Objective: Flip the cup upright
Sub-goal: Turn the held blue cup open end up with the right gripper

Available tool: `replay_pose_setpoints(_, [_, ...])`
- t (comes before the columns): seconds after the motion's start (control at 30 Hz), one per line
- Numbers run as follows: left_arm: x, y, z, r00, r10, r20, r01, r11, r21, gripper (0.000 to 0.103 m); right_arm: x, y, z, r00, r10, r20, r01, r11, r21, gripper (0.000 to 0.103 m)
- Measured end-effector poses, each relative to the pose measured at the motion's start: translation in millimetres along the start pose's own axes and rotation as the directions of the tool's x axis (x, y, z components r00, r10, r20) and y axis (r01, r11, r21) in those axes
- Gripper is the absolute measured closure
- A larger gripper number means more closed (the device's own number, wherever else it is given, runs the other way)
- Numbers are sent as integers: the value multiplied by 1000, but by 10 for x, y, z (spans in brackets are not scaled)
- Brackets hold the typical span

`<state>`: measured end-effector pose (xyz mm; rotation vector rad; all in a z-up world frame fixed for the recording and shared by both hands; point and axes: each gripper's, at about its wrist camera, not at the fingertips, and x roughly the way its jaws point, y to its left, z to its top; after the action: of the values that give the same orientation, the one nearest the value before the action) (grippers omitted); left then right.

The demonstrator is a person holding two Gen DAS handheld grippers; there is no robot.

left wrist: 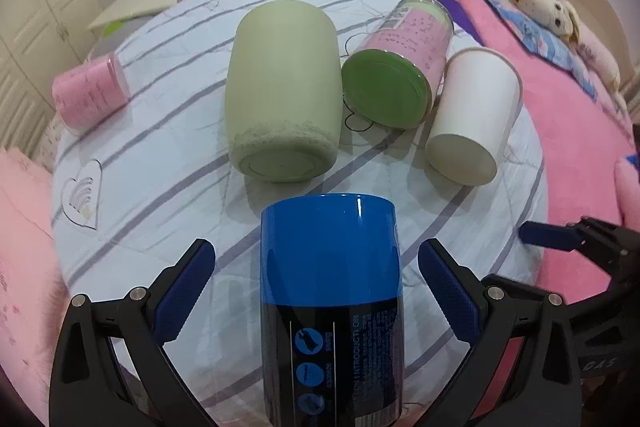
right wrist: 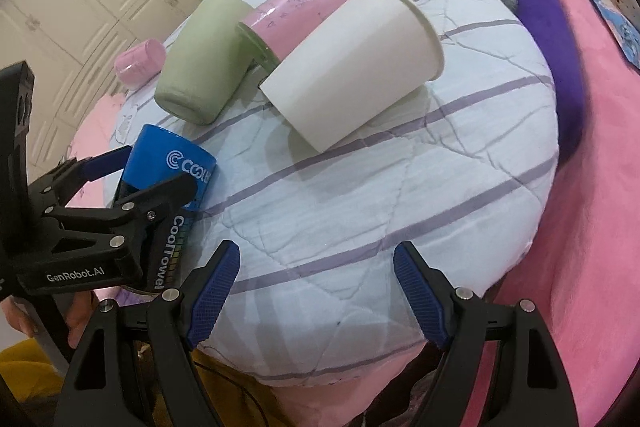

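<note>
"CoolTowel" on blue canister (right wrist: 172,187), "GenRobot.AI" on left gripper (right wrist: 136,175), possibly "INTRODUCTION" on canister label.

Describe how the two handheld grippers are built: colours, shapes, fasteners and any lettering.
Both are matte black plastic frames with angular, triangulated linkage arms joined by silver round pins. Each finger ends in a blue pad with a fine knurled texture. The left gripper carries white "GenRobot.AI" lettering on its body, readable from the right wrist view. The right gripper looks the same build; part of its side lettering shows in the left wrist view. No cables are clearly visible.

You get even, soft indoor light, with faint shadows under the cups. A small glare streak marks the glossy blue cylindrical canister (left wrist: 328,267). Fisheye bending and dark vignetting crowd both views' edges.
</note>
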<state>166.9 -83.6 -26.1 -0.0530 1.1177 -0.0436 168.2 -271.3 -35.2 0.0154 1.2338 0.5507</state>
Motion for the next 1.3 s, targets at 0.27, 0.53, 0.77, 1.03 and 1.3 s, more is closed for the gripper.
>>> replay_pose_setpoints(0.27, [82, 115, -12, 994, -97, -57, 92, 993, -80, 34, 46, 84, 64, 1000, 10, -1, -10, 999, -47, 22])
replay_pose_setpoints(0.53, [-128, 79, -12, 998, -60, 13, 60, 997, -42, 35, 67, 138, 107, 1000, 10, 0, -10, 999, -53, 22])
replay_pose_setpoints(0.77, [-253, 92, 23, 998, -40, 49, 41, 999, -28, 35, 28, 171, 101, 1000, 3, 8, -2, 998, -56, 22])
replay_pose_setpoints(1.03, [-362, 42, 100, 995, -27, 91, 28, 1000, -10, 35, -48, 172, 59, 1000, 6, 24, -4, 999, -51, 22])
replay_pose_setpoints(1.3, [-482, 10, 119, 991, -14, 130, 13, 1000, 2, 35, -118, 203, 72, 999, -6, 50, 8, 999, -48, 22])
